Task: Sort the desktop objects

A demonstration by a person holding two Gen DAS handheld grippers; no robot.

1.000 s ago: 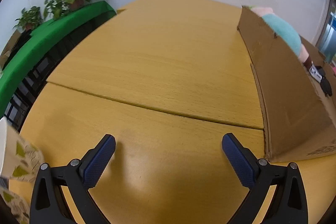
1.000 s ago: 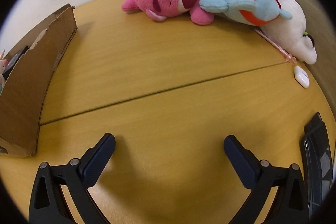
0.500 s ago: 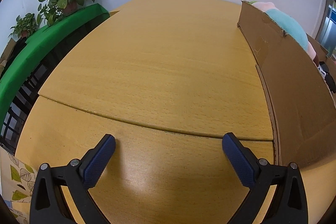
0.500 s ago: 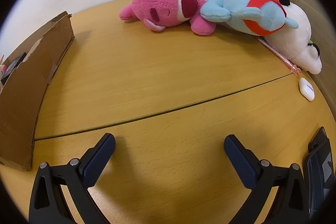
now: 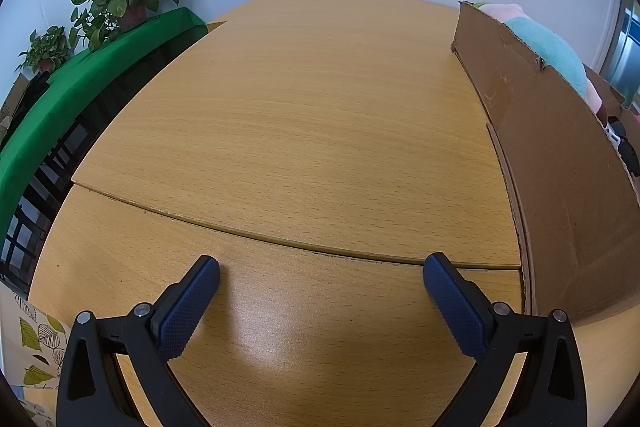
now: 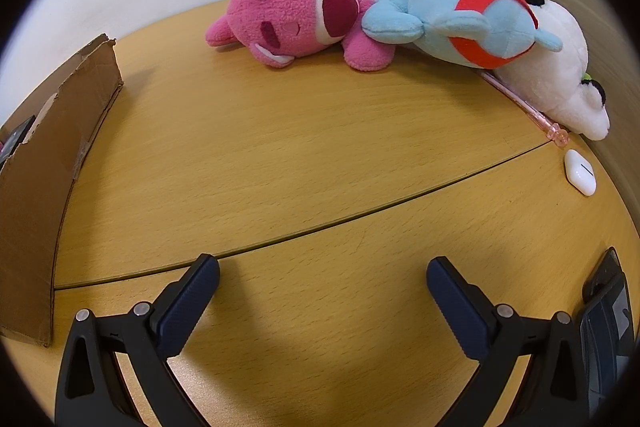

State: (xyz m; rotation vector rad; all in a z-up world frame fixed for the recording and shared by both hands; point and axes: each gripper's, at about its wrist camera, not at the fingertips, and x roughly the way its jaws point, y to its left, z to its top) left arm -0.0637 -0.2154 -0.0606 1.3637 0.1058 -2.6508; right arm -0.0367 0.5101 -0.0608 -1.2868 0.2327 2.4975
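Plush toys lie piled at the far edge of the desk (image 6: 304, 155): a pink bear (image 6: 296, 15), a blue toy (image 6: 460, 23) touching it, and a white one (image 6: 560, 75) behind. Well left of the bear stands a cardboard box (image 6: 44, 167). The right hand-held gripper (image 6: 322, 279) and left hand-held gripper (image 5: 320, 279) both hang spread wide over bare desk, gripping nothing

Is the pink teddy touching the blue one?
Touching. In the right wrist view the blue plush lies pressed against the pink plush, with no gap between them.
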